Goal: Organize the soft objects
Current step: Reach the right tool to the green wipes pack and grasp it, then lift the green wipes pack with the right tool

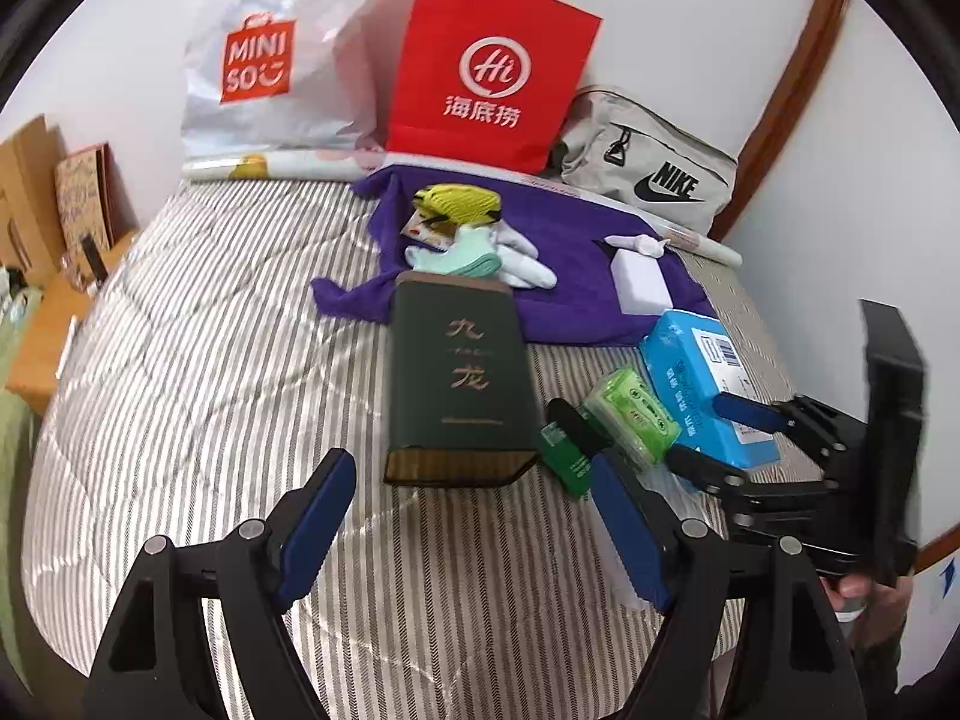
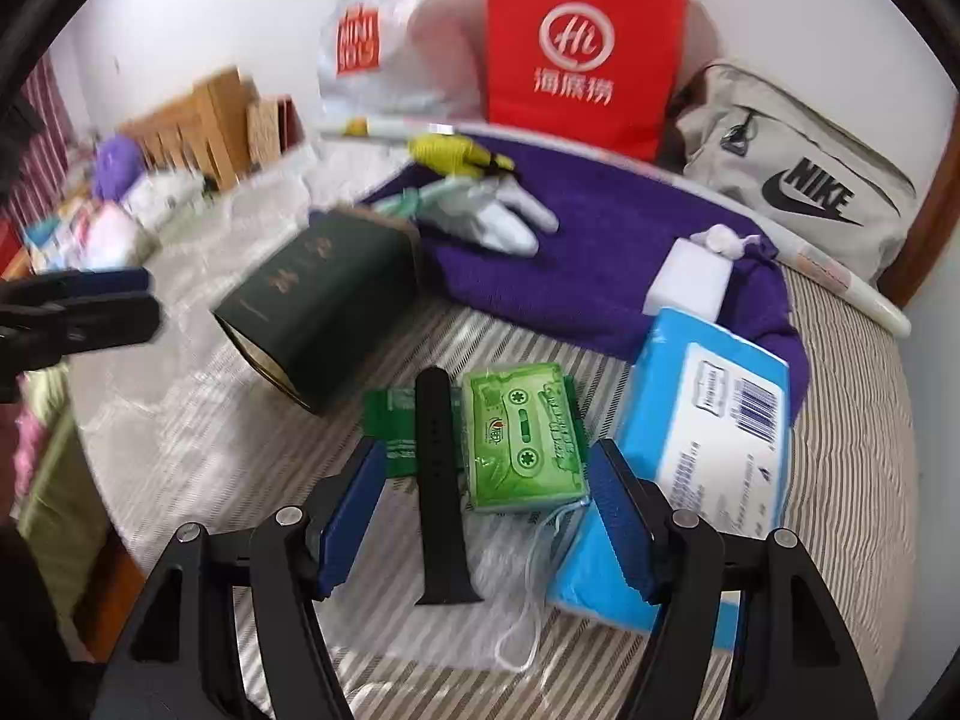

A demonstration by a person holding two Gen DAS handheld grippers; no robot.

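Note:
A purple cloth (image 1: 558, 276) (image 2: 600, 252) lies at the back of the striped bed, with gloves (image 1: 480, 252) (image 2: 498, 216) and a white sponge block (image 1: 639, 279) (image 2: 687, 276) on it. A green tissue pack (image 2: 525, 438) (image 1: 633, 417), a black strap (image 2: 441, 492) and a blue tissue pack (image 2: 702, 426) (image 1: 702, 384) lie in front. My right gripper (image 2: 489, 516) (image 1: 720, 438) is open just above the green pack and strap. My left gripper (image 1: 474, 528) is open and empty, in front of a dark green tin (image 1: 459, 384).
A red paper bag (image 1: 492, 72), a white Miniso bag (image 1: 270, 60) and a grey Nike bag (image 1: 648, 174) stand against the wall. The dark green tin (image 2: 324, 300) lies on its side. Boxes (image 2: 204, 120) and clutter sit left of the bed.

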